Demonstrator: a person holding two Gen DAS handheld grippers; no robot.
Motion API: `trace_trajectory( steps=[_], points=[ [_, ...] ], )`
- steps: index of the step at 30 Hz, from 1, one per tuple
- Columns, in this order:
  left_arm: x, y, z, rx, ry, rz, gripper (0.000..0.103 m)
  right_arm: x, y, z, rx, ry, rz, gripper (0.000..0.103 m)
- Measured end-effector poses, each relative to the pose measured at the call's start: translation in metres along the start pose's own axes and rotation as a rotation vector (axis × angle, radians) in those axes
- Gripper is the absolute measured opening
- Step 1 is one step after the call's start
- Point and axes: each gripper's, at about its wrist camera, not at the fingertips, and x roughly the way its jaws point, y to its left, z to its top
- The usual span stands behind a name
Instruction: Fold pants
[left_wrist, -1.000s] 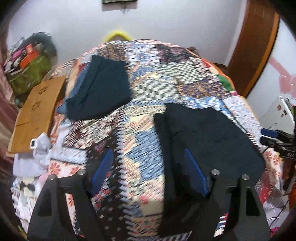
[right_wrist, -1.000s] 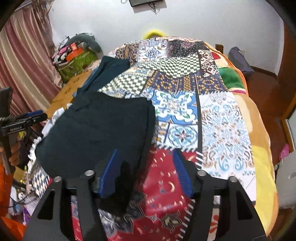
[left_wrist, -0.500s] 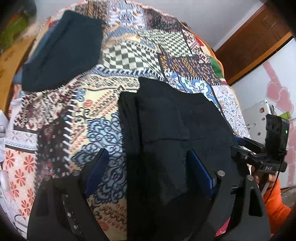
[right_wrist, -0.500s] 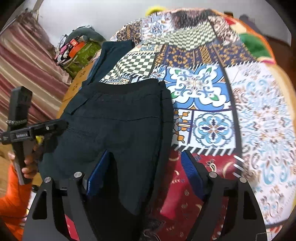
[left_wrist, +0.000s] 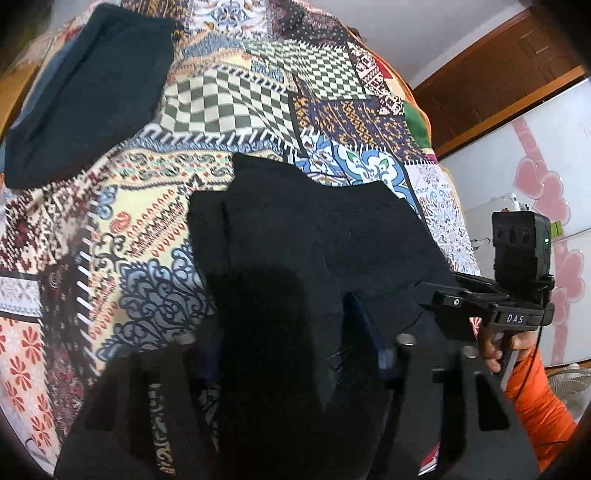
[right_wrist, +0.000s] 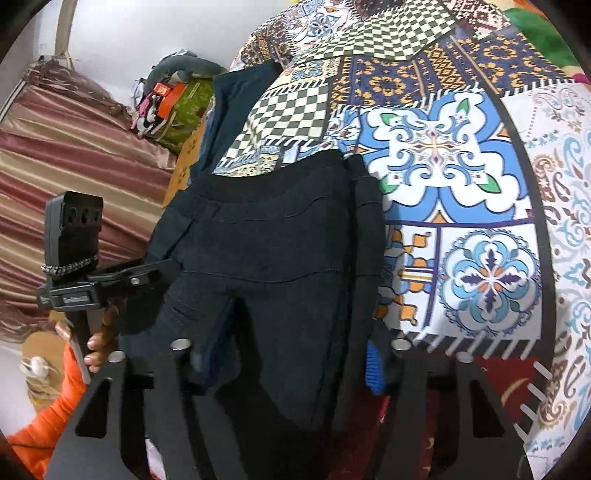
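Dark navy pants (left_wrist: 314, 240) lie folded on a patchwork bedspread (left_wrist: 229, 96), waistband toward the far side (right_wrist: 266, 195). My left gripper (left_wrist: 291, 332) is open, its blue-padded fingers (left_wrist: 364, 328) straddling the near end of the pants, close above the cloth. My right gripper (right_wrist: 284, 354) is open too, its blue pads (right_wrist: 373, 369) on either side of the pants' near edge. Each view shows the other gripper held in a hand beside the pants.
A second folded dark garment (left_wrist: 88, 88) lies at the far left of the bed. Striped curtains (right_wrist: 74, 155) and a green bag with clutter (right_wrist: 184, 107) stand past the bed's left side. A wooden door (left_wrist: 498, 81) is at the far right.
Both grippers have moved forward and down over the near end of the pants, which now fill the space between the fingers. The jaws stay open.
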Motion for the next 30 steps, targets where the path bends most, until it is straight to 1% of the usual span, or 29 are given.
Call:
trace_trajectory(
  steps=[1, 2, 4, 6, 8, 10, 13, 14, 19, 22, 26, 30],
  points=[
    [-0.006, -0.003, -0.002, 0.028, -0.024, 0.011, 0.047, -0.001, 0.003, 0.000, -0.005, 0.002, 0.002, 0.038],
    [-0.009, -0.005, -0.003, 0.044, -0.041, 0.018, 0.042, -0.004, 0.006, 0.000, -0.017, -0.006, -0.008, 0.036],
    [-0.017, -0.008, -0.007, 0.072, -0.074, 0.027, 0.039, -0.008, 0.014, 0.001, -0.043, -0.028, -0.033, 0.029],
    [-0.029, -0.011, -0.009, 0.096, -0.114, 0.032, 0.035, -0.014, 0.026, 0.002, -0.079, -0.062, -0.057, 0.025],
    [-0.046, -0.012, -0.009, 0.111, -0.164, 0.034, 0.033, -0.019, 0.038, 0.005, -0.113, -0.097, -0.066, 0.023],
    [-0.064, -0.012, -0.007, 0.124, -0.219, 0.043, 0.033, -0.024, 0.050, 0.010, -0.146, -0.127, -0.073, 0.022],
    [-0.103, -0.011, 0.000, 0.139, -0.328, 0.072, 0.032, -0.030, 0.078, 0.019, -0.217, -0.196, -0.089, 0.022],
    [-0.112, -0.010, 0.002, 0.141, -0.353, 0.083, 0.032, -0.032, 0.088, 0.024, -0.239, -0.220, -0.091, 0.022],
    [-0.166, -0.002, 0.018, 0.174, -0.515, 0.186, 0.032, -0.038, 0.143, 0.054, -0.349, -0.340, -0.085, 0.021],
    [-0.197, 0.011, 0.029, 0.171, -0.596, 0.231, 0.032, -0.039, 0.172, 0.073, -0.409, -0.396, -0.081, 0.021],
    [-0.223, 0.035, 0.050, 0.143, -0.656, 0.274, 0.032, -0.028, 0.201, 0.100, -0.458, -0.443, -0.063, 0.021],
    [-0.232, 0.060, 0.073, 0.127, -0.689, 0.335, 0.032, -0.009, 0.221, 0.125, -0.484, -0.463, -0.050, 0.021]
  ],
)
